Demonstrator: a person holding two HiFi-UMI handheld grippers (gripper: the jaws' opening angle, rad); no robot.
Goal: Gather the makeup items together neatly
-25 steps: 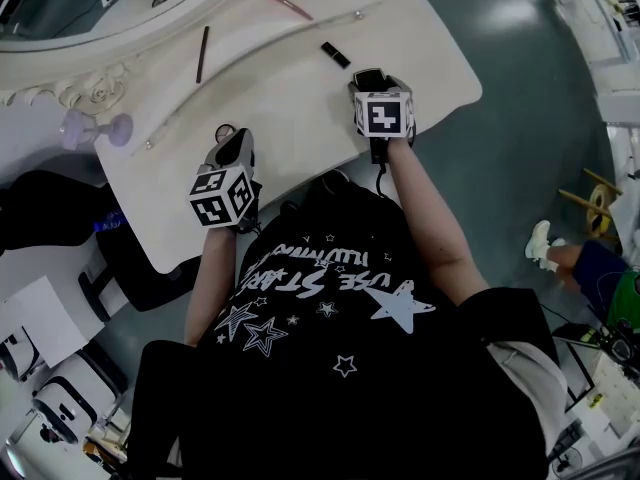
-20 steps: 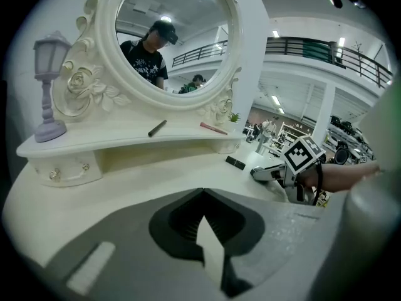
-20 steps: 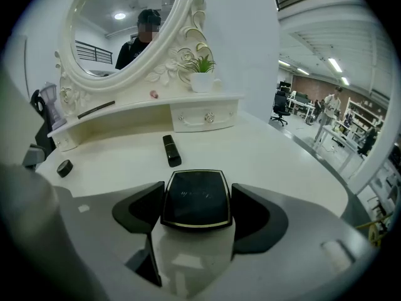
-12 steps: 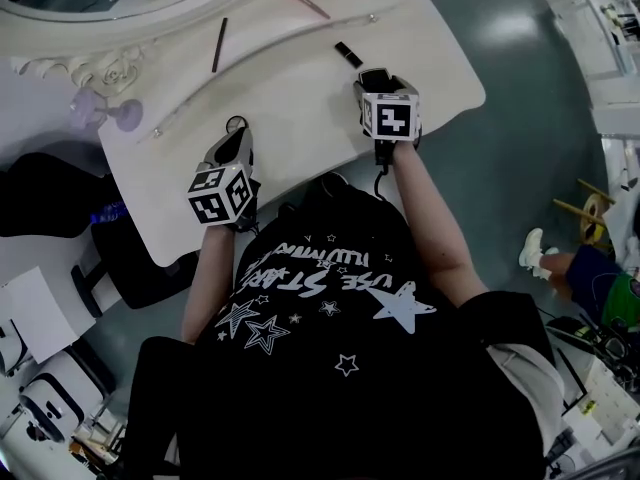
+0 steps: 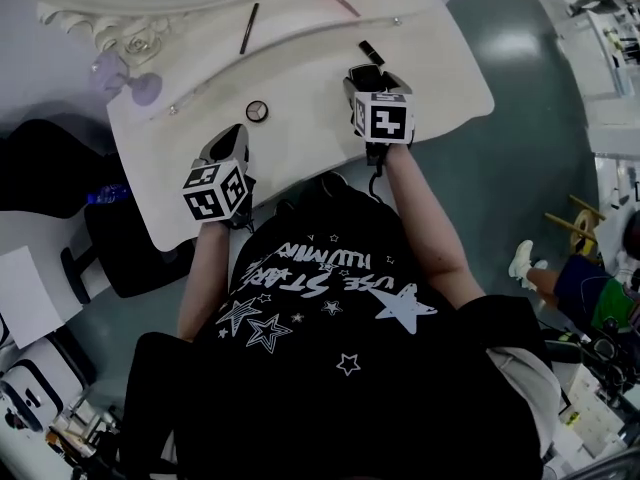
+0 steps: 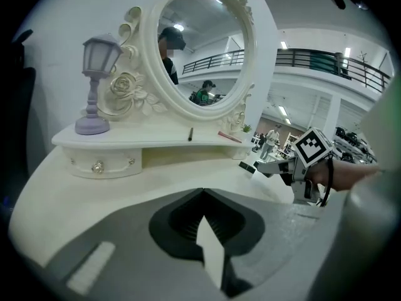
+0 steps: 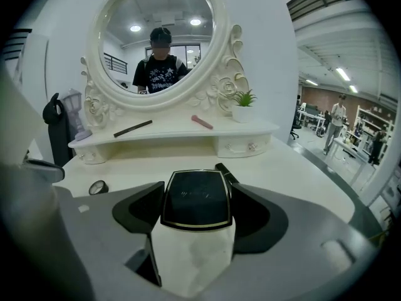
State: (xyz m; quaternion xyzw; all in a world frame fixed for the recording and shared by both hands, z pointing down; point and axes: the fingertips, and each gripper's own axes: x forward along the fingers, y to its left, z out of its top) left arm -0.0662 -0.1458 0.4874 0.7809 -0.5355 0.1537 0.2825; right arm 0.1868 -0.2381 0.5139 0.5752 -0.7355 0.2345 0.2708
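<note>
The right gripper [image 7: 196,187] pinched a flat black square compact with a thin gold rim [image 7: 195,205] by its two sides, over the white dressing table [image 5: 300,138]. I judge it was held this way so that it can be set down flat beside the other items. The left gripper [image 6: 202,192] had its jaws pressed together with nothing between them. It hung over the near left edge of the table, probably only waiting.

The other makeup lay well apart. A small round dark-rimmed pot [image 5: 257,111] lay on the table top between the two grippers, and a black lipstick tube [image 5: 371,52] lay just beyond the compact. A thin black pencil [image 5: 249,28] and a pink stick [image 5: 340,0] were on the raised shelf under the oval mirror [image 7: 156,36].

No tray or box for gathering showed. The shelf drawers [image 7: 241,146] were shut, so their content could not be seen. A small white planter [image 7: 242,113] held a green plant.
</note>
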